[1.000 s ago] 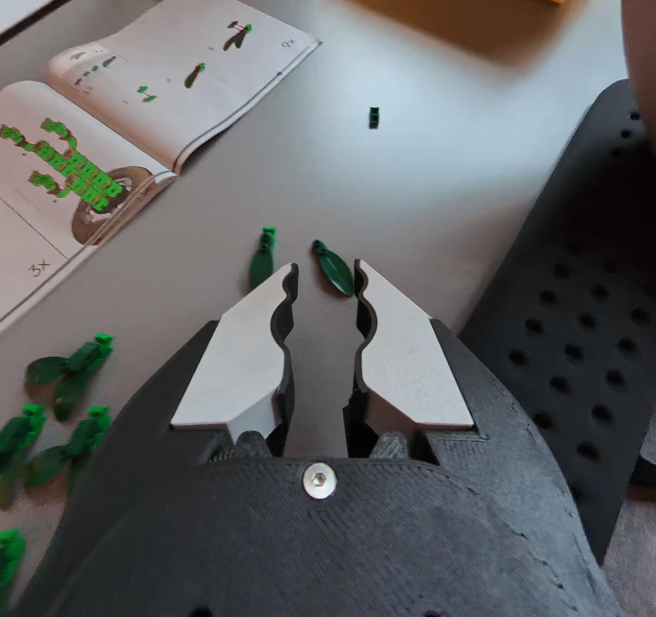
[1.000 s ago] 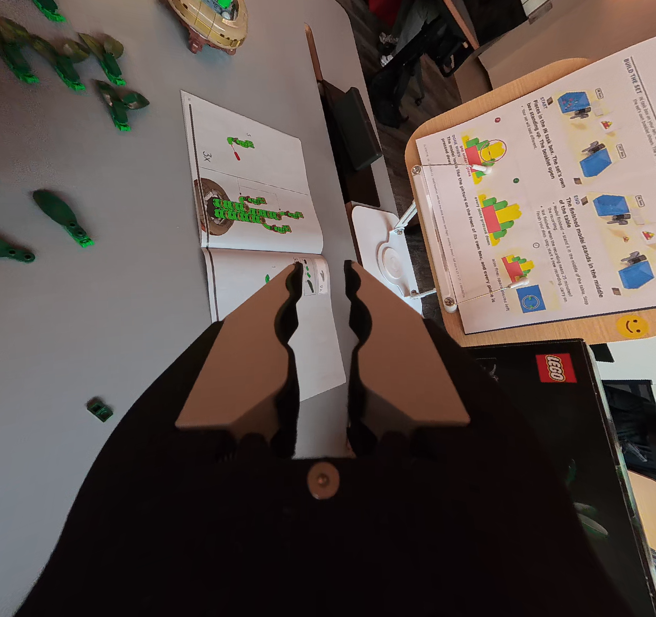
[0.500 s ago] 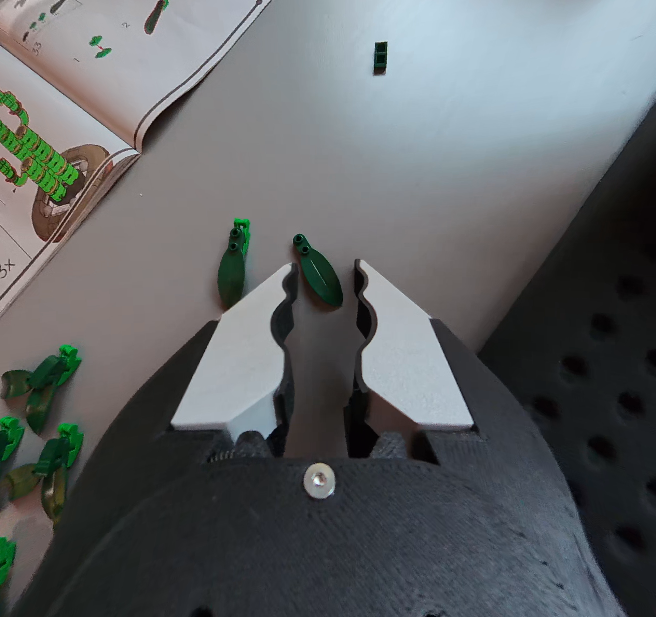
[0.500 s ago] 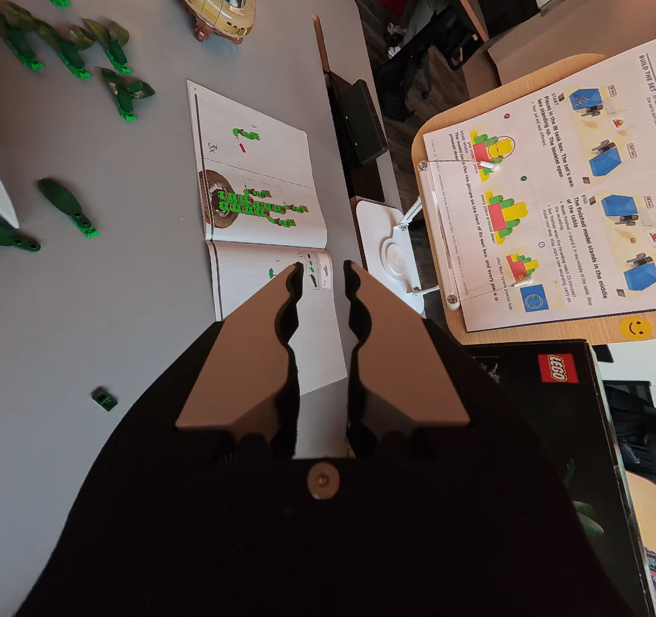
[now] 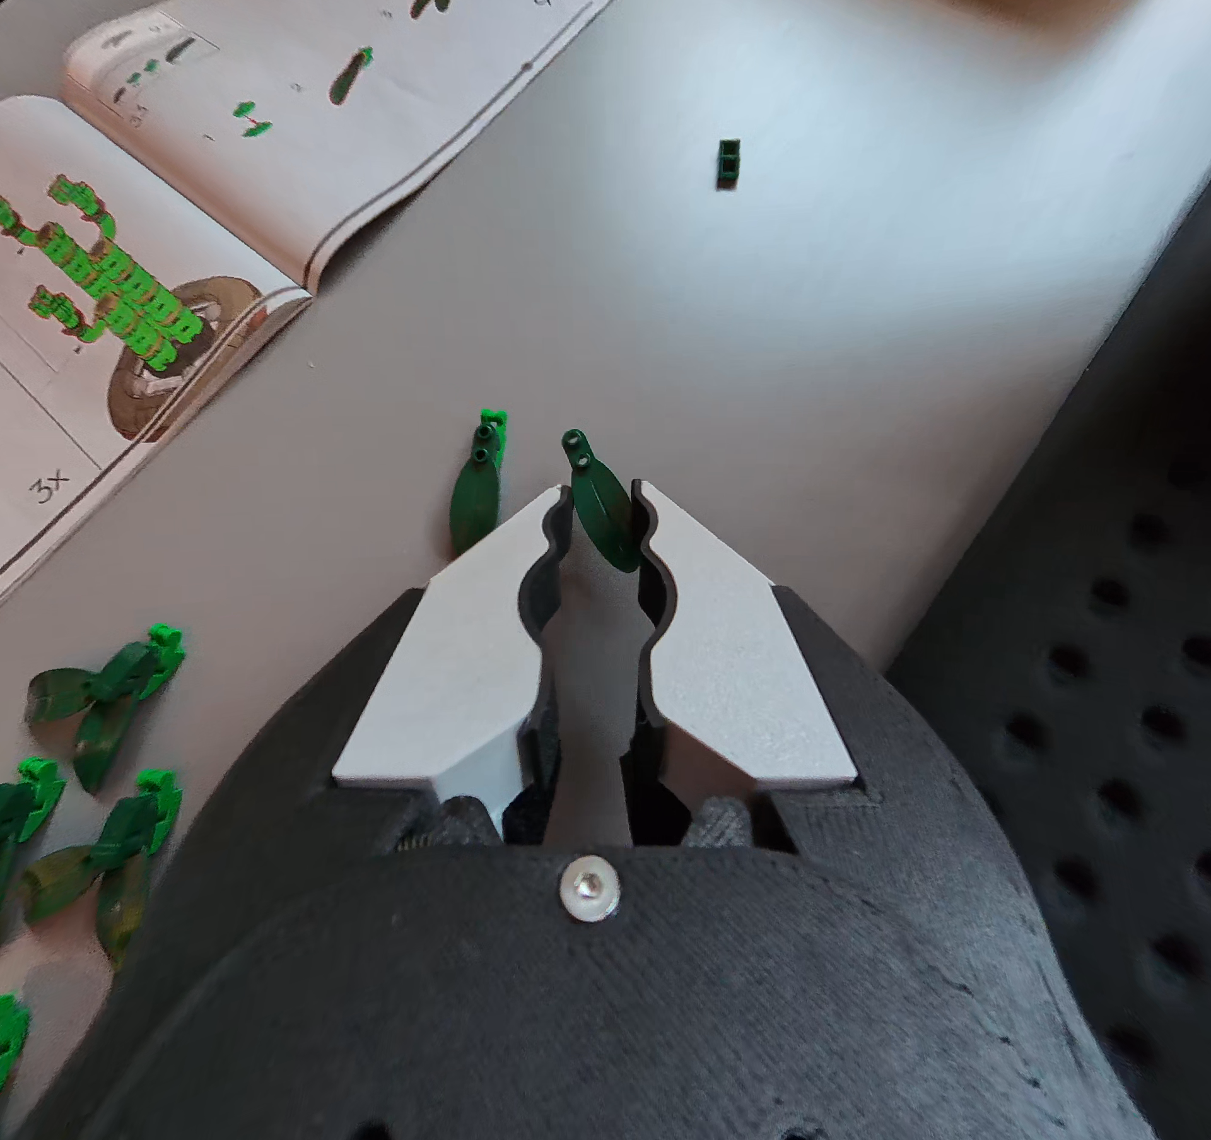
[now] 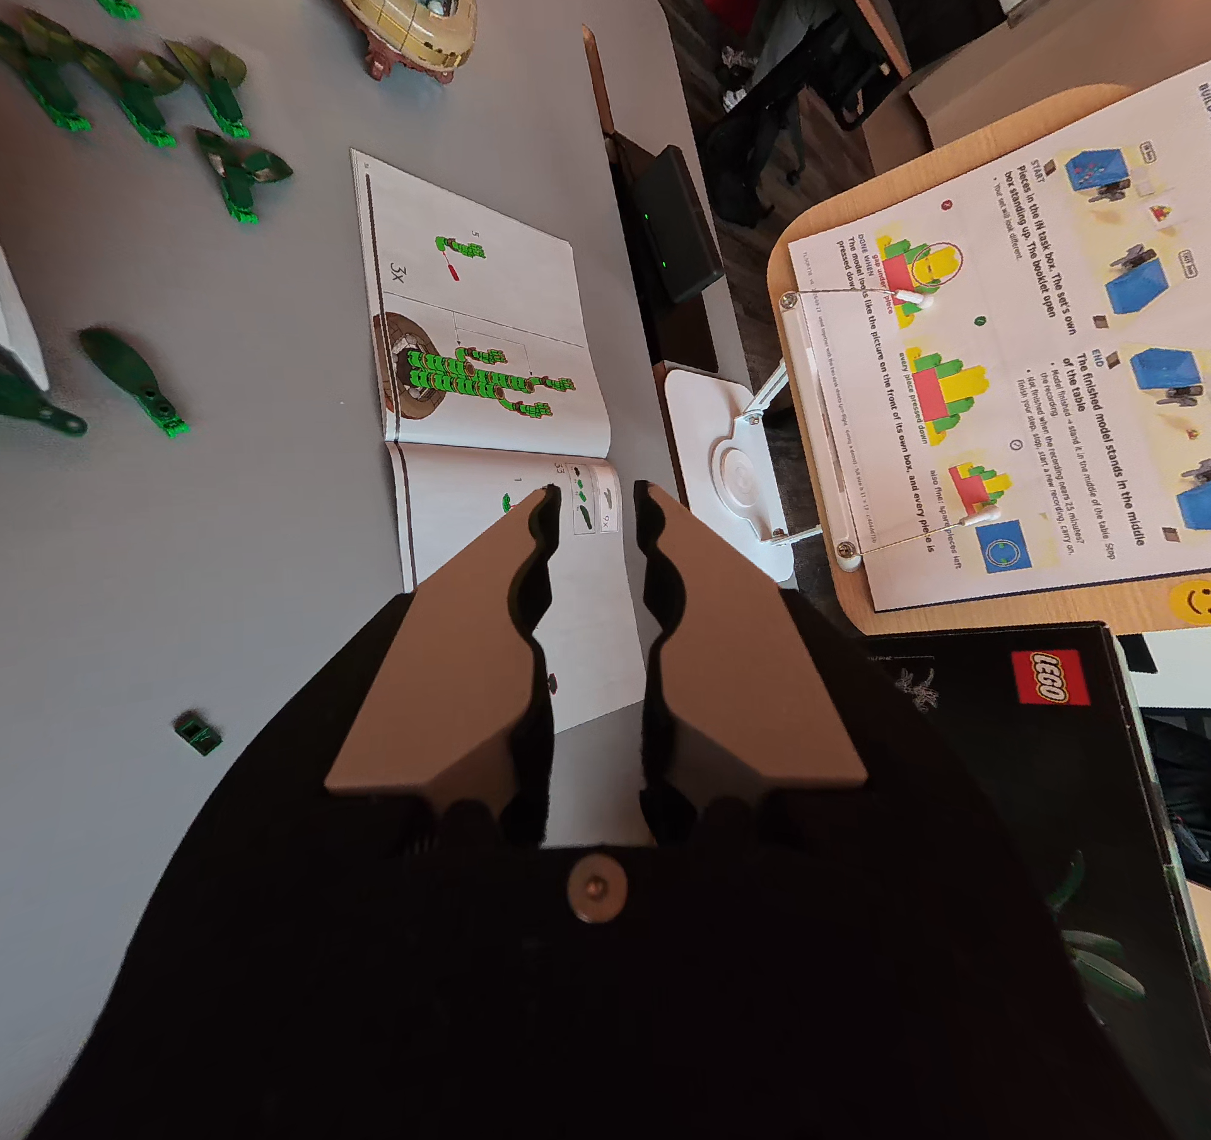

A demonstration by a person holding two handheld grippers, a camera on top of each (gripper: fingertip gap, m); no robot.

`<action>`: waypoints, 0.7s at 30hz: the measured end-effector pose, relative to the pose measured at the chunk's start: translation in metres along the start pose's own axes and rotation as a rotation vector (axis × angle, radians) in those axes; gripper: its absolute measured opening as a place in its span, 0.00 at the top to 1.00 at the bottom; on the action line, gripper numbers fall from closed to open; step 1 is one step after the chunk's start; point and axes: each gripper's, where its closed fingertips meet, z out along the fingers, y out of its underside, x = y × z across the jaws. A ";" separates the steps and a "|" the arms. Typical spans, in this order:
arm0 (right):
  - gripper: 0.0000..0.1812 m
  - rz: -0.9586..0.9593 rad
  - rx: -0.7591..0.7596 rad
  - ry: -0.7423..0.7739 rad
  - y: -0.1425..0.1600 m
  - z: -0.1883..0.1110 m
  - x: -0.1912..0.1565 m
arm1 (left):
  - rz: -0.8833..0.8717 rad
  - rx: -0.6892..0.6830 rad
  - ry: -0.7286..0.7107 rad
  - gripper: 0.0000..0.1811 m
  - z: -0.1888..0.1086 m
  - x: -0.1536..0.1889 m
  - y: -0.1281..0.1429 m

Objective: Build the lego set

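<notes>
One thin, light, slippery leaf piece (image 5: 599,505) sits between the left gripper (image 5: 595,497)'s parted tips, best pinched across its flat blade, while the right gripper (image 6: 595,494) hangs open and empty.

Daylight glare washes the grey table (image 5: 852,256) at upper right, wide-angle distortion bends the edges, and the leaf assemblies (image 5: 98,709) at frame margins appear blurred.
</notes>
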 end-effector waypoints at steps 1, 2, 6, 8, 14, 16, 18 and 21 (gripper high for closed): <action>0.88 0.002 0.000 0.001 0.001 0.000 0.000 | 0.002 0.008 -0.002 0.91 -0.002 -0.001 -0.001; 0.88 0.004 0.001 0.000 0.001 0.000 0.001 | 0.007 0.013 -0.008 0.91 -0.003 -0.003 -0.001; 0.88 0.010 0.001 -0.003 0.002 0.000 0.000 | 0.039 0.020 -0.034 0.91 -0.009 -0.011 0.000; 0.88 0.012 0.000 -0.006 0.003 0.001 0.000 | 0.036 0.032 -0.038 0.91 -0.013 -0.016 -0.001; 0.88 0.026 0.010 -0.036 0.003 0.005 -0.004 | 0.088 0.058 -0.008 0.92 -0.024 -0.028 -0.004; 0.88 0.038 0.047 -0.072 -0.004 0.007 -0.010 | 0.198 0.068 -0.007 0.92 -0.029 -0.036 -0.008; 0.88 0.044 0.108 -0.106 -0.019 0.005 -0.014 | 0.351 0.096 0.010 0.92 -0.035 -0.042 -0.017; 0.88 0.043 0.144 -0.085 -0.050 -0.016 -0.011 | 0.581 0.122 0.072 0.92 -0.045 -0.047 -0.032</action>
